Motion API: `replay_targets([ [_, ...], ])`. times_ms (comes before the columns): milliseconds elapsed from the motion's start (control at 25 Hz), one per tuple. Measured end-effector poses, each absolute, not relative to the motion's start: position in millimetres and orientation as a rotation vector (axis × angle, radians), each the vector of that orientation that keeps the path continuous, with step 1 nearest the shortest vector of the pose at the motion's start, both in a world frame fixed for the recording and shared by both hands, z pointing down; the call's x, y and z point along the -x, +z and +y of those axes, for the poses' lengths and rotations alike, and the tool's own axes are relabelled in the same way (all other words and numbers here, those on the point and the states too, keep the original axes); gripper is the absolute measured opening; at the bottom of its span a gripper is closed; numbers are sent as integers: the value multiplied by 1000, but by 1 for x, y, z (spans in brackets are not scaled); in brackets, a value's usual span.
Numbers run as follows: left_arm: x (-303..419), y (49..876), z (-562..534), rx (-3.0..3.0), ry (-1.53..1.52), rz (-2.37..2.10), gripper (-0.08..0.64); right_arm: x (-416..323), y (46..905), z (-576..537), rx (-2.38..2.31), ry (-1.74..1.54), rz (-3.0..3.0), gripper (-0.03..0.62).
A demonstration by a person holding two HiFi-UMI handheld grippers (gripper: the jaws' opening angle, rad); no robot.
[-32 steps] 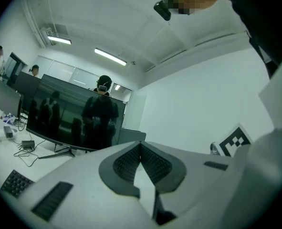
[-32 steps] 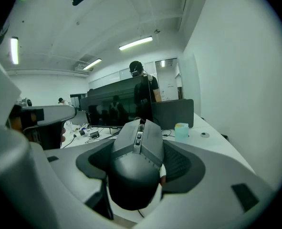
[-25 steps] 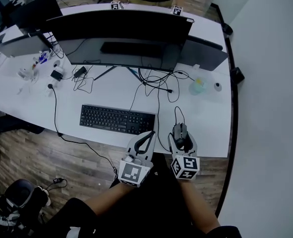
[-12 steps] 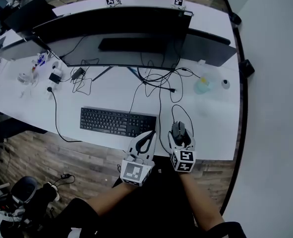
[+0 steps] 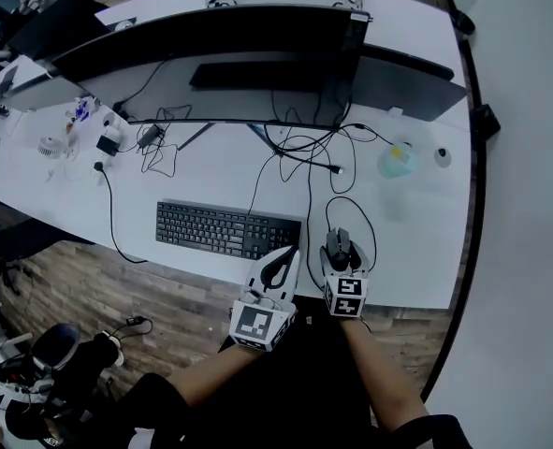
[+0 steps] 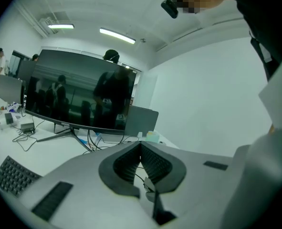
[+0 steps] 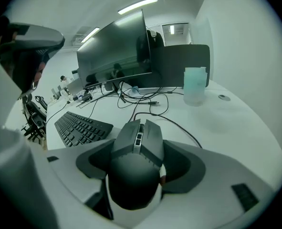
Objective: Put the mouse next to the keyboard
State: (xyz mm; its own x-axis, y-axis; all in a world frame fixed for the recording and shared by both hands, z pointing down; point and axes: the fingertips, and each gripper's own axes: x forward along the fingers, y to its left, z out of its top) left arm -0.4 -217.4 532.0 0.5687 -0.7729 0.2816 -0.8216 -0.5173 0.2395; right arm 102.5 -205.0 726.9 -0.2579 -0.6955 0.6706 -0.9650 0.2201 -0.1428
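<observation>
- The white desk (image 5: 407,232) curves across the head view, with loose cables trailing over its middle.
- A wide curved monitor (image 5: 229,40) stands at the back of the desk.
- A black keyboard (image 5: 227,230) lies flat near the front edge, in front of the monitor.
- The left gripper (image 6: 141,147) sits at the desk's front edge by the keyboard's right corner. Its jaws are pressed together at the tips with nothing between them.
- The right gripper (image 7: 140,142) is just beside it, its jaws clamped on either side of the mouse.
- The black wired mouse (image 7: 136,161) is near the front edge, just right of the keyboard's right end, its cable looping back toward the monitor.
- A translucent cup (image 5: 398,160) stands well behind it.
</observation>
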Motion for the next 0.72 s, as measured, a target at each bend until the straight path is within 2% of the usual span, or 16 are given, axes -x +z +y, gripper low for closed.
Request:
replay_targets([
  [720,2,530,-221,-2445,250,-1297,3,-98,764,-213,-1468,705,-1942,316],
])
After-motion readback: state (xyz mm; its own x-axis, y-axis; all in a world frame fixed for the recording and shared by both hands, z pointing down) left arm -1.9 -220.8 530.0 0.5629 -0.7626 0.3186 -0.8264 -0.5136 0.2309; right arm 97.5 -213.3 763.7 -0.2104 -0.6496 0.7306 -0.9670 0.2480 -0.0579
